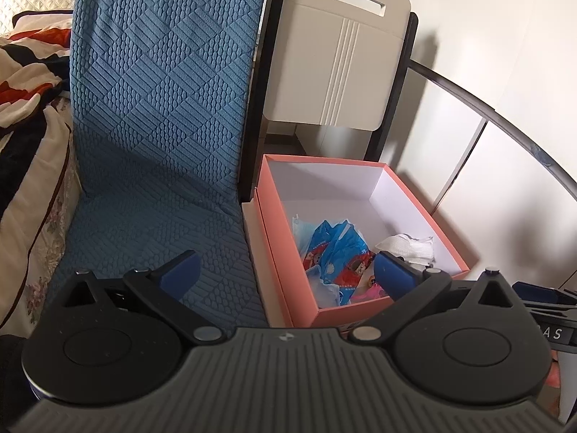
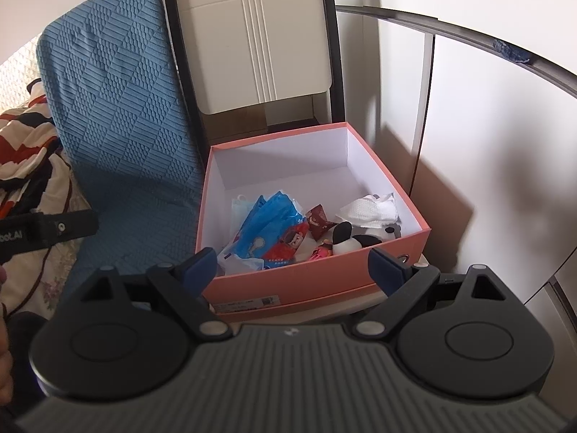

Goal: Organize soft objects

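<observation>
A pink box with a white inside stands open and holds soft items. Among them are a blue printed bag, a white cloth and a black-and-white plush. My left gripper hovers open at the box's near left corner, with nothing between its blue pads. In front of the box's near wall, my right gripper stands open and empty. The left gripper's body shows at the left edge of the right wrist view.
A blue quilted seat cushion stands left of the box. Behind the box is a folded beige chair. A patterned blanket lies far left. White wall panels close the right side.
</observation>
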A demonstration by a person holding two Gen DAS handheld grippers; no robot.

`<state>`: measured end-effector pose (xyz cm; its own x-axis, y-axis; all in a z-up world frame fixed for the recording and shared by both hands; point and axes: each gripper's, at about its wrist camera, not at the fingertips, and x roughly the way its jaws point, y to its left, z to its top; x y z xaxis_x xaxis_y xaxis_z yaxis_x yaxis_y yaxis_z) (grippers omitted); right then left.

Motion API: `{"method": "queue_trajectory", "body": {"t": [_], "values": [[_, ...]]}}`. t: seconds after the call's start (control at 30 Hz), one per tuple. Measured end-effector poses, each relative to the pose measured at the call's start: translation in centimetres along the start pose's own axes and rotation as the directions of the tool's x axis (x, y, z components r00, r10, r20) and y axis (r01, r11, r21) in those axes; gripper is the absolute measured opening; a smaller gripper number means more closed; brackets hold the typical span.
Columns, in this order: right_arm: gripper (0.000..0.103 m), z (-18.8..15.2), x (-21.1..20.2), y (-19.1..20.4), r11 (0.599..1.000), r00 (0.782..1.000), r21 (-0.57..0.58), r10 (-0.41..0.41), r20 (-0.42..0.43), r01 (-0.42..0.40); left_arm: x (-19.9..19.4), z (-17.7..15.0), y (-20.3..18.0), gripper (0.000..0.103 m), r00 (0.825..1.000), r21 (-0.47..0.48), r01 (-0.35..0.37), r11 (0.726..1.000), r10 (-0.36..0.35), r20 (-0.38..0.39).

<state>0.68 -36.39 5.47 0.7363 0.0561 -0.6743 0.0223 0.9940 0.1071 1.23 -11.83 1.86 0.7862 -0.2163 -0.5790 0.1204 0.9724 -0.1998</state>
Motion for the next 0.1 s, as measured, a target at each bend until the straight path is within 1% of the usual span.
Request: {"method": "queue_trajectory", "body": {"t": [0.1], "values": [[0.092, -0.02, 0.09, 0.00, 1.000, 1.000, -0.003, -0.005, 0.000, 0.005, 0.00, -0.03, -0.02, 0.103, 1.000, 0.001, -0.004, 1.000, 0.004, 0.000]]}}
